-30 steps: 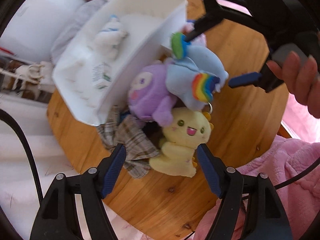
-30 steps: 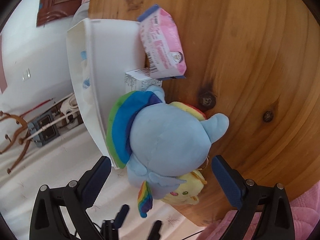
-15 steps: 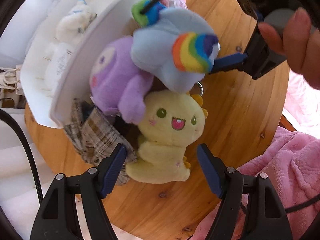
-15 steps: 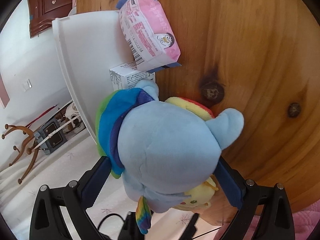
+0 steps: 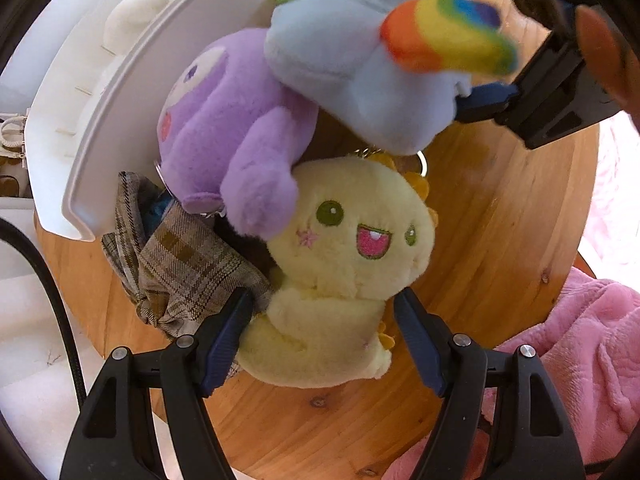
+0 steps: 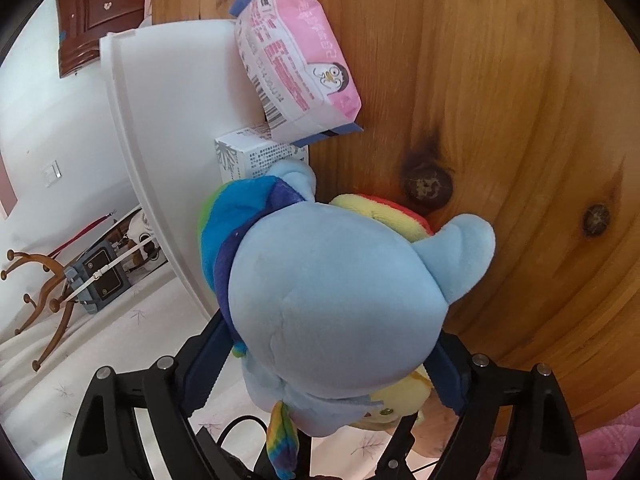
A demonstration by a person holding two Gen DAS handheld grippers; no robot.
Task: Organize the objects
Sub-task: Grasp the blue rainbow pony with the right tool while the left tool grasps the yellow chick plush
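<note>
On a round wooden table point(image 5: 500, 216) a white bin point(image 5: 120, 92) holds a white plush point(image 5: 136, 20). A purple plush point(image 5: 228, 120) leans on its wall. A yellow plush point(image 5: 344, 264) lies between the fingers of my open left gripper point(image 5: 324, 320), which are close to its sides. My right gripper point(image 6: 328, 364) is shut on a blue rainbow-maned plush point(image 6: 332, 292), which it holds above the table; that plush also shows in the left wrist view point(image 5: 372, 76).
A plaid cloth point(image 5: 180, 264) lies by the bin next to my left finger. A pink tissue pack point(image 6: 296, 56) and a small white box point(image 6: 256, 156) lean against the bin point(image 6: 168, 120). A pink blanket point(image 5: 568, 360) lies past the table's edge.
My right gripper closed on the blue plush and lifted it. My left gripper moved forward so that its fingers flank the yellow plush.
</note>
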